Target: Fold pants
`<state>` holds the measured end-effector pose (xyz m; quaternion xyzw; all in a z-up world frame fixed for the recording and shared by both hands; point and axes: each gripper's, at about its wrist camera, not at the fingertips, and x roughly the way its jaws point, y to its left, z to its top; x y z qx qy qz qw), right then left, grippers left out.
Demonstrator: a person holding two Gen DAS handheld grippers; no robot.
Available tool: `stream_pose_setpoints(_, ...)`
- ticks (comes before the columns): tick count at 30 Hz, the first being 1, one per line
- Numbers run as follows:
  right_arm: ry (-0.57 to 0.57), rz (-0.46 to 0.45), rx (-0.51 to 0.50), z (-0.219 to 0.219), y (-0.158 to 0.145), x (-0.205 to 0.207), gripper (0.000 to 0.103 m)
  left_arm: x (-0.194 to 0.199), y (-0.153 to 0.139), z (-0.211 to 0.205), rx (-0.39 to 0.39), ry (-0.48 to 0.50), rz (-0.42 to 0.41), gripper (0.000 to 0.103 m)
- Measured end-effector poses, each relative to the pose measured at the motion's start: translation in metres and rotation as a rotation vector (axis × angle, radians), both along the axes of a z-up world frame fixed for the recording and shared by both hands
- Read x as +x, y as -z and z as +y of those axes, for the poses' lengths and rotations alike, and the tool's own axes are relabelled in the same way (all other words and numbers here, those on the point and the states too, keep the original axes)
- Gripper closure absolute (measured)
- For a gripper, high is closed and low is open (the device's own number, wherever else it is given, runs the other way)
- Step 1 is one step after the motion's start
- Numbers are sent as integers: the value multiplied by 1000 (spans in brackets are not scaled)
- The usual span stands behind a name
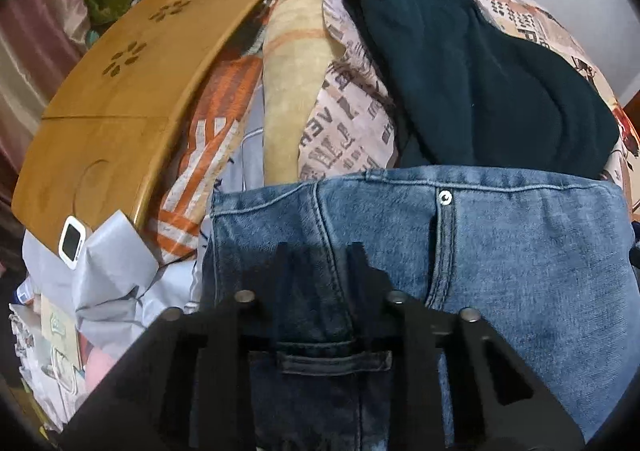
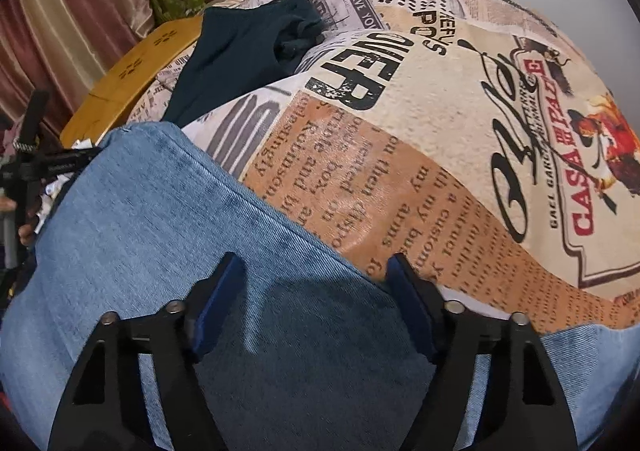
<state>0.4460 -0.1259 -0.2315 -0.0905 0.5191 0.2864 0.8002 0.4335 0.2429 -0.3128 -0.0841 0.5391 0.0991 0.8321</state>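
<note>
Left hand-held gripper (image 1: 320, 255) narrow, pinching jeans (image 1: 500, 251) waist fold, right hand-held gripper (image 2: 316, 267) wide over denim

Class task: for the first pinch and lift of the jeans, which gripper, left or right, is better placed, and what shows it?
Left. The left gripper sits at the waistband end of the jeans, its narrow jaws straddling a raised denim fold. The right gripper stands wide over flat denim at the edge, with nothing gathered between its fingers.
</note>
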Motion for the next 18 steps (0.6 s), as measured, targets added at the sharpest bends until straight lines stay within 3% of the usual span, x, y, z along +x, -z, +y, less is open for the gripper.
stream_pose_setpoints(3, 10, 15, 16, 4, 2, -4, 58, -2, -1, -9, 48, 37, -17, 87)
stream_pose_setpoints(8, -29, -22, -19, 17, -1, -15, 93, -1, -16, -6, 17, 8, -36, 95)
stream_pose_setpoints(12, -9, -152, -35, 16, -21, -22, 95, 9, -52, -7, 102, 23, -73, 97)
stream_pose_setpoints(18, 48, -264, 32, 2, -79, -21, 95, -6, -105, -6, 71, -2, -179, 98)
